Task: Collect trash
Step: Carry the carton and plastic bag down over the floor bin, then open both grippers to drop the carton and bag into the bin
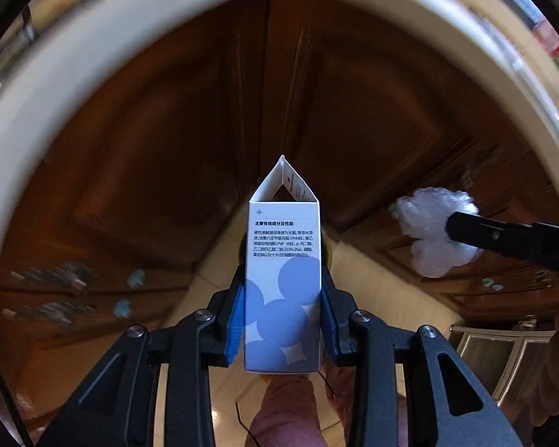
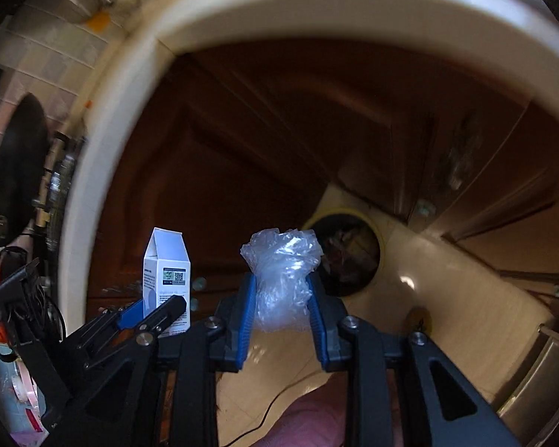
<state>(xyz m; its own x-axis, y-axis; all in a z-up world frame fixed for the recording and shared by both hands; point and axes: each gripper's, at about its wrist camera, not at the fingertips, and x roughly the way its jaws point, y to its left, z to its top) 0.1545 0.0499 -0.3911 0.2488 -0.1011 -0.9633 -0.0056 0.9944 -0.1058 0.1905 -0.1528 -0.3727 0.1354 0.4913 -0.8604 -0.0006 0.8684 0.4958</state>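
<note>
My left gripper (image 1: 283,309) is shut on a white and blue carton box (image 1: 283,279) with printed text; its top flap stands open. In the right wrist view the same box (image 2: 166,272) shows at the left, held by the left gripper (image 2: 156,313). My right gripper (image 2: 281,298) is shut on a crumpled wad of clear plastic wrap (image 2: 281,279). That wad (image 1: 428,234) also appears at the right of the left wrist view, on the right gripper's black finger (image 1: 503,238). Beyond it on the floor stands a round bin (image 2: 344,253) with a yellow rim and dark contents.
A cream counter edge (image 2: 242,18) arcs over both views. Dark wooden cabinet doors (image 1: 167,149) fill the middle. Pale tiled floor (image 2: 447,290) lies below, with a steel appliance (image 2: 540,383) at the right. A person's pink sleeve (image 2: 309,421) and a thin cable (image 2: 268,413) show at the bottom.
</note>
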